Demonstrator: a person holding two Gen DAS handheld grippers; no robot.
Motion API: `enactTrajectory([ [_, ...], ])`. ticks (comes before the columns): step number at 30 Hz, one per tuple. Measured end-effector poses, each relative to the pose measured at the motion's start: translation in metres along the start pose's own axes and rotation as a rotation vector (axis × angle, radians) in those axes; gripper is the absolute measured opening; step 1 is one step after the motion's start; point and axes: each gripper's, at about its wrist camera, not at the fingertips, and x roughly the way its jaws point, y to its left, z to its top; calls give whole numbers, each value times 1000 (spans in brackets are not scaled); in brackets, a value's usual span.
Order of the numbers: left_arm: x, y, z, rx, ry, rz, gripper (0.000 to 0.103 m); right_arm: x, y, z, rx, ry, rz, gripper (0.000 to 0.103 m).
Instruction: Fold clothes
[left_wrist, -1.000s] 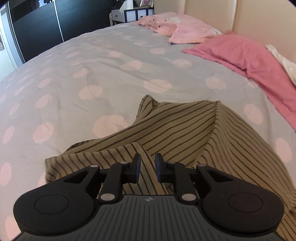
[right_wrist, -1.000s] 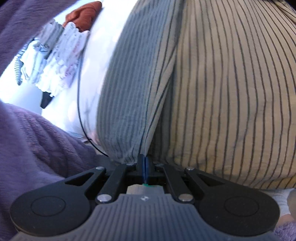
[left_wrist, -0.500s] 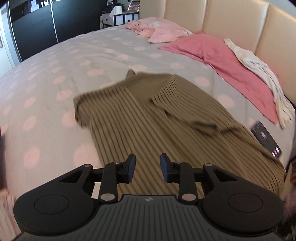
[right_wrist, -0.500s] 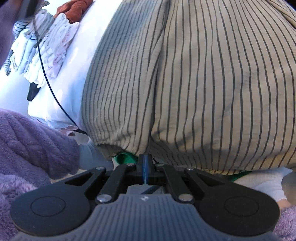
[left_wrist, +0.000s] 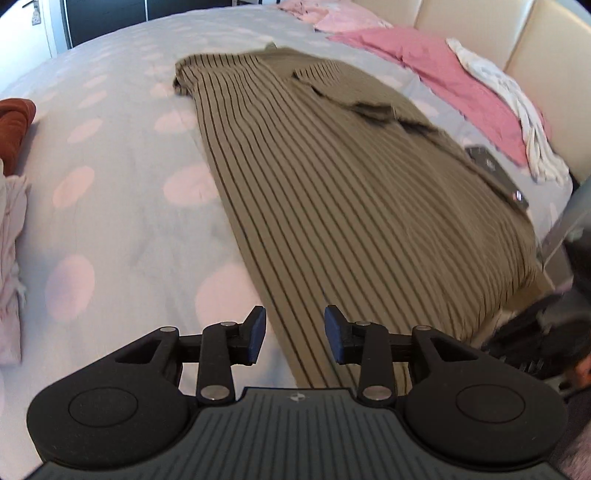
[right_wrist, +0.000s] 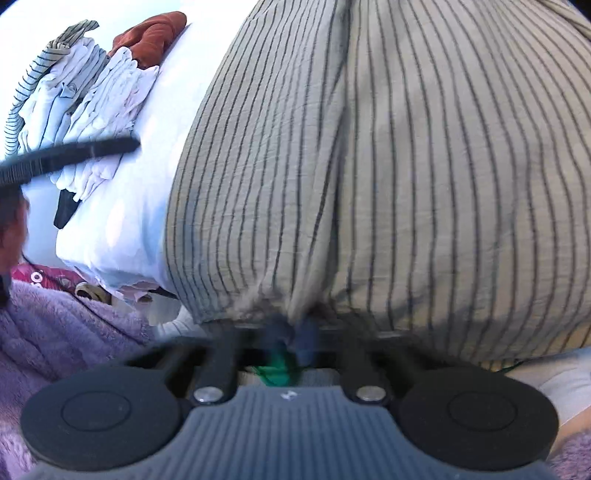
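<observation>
While the striped garment (left_wrist: 332, 192) lies spread along the bed (left_wrist: 110, 192) from 11 to 4 o'clock, left gripper (left_wrist: 294, 334) hangs over its near edge, jaws just opening, nothing between them. Right gripper (right_wrist: 293, 334) is clenched on the garment's hem at 6 o'clock.

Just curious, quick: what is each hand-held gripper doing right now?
Left hand-held gripper: open, jaws just widening, empty above the striped garment.
Right hand-held gripper: shut on the striped garment's hem.
</observation>
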Motion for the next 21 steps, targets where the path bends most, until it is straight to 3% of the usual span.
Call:
enactTrajectory([
  [5,9,-11,-24,43,41,0,36,-23,11,-5,-51,13,-44,1],
  [7,14,-15,-29,49,51,-8,36,-20,9,-7,-62,24,-97,1],
  [12,24,-21,-35,62,80,-4,36,-9,-4,-8,-46,55,-117,2],
  [16,11,-24,-25,61,32,-6,36,-16,-11,-13,-52,84,-154,6],
  [21,-1,-30,0,54,-10,-38,38,-57,-20,-5,-84,30,-161,8],
])
